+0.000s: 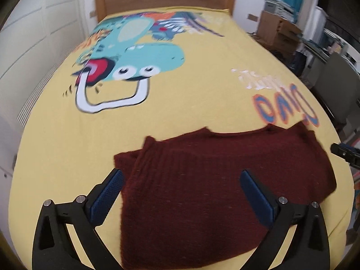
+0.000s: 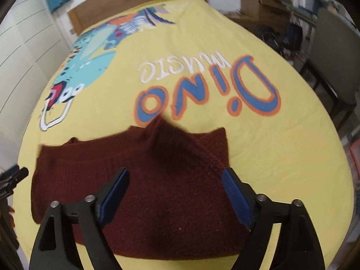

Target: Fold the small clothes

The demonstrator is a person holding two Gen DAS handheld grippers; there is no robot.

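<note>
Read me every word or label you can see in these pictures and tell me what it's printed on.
"Dino": big blue letters edged in orange, on the yellow bedspread, upside down in the right wrist view.
"music": white letters beside it on the same bedspread, also upside down.
Boxes and papers beyond the bed: too blurred to read.

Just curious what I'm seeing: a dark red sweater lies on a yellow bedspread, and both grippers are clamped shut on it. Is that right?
Not quite. The sweater does lie on the yellow bedspread, but neither gripper is clamped on it. The left gripper in the left wrist view and the right gripper in the right wrist view both stand open above the knit.
</note>
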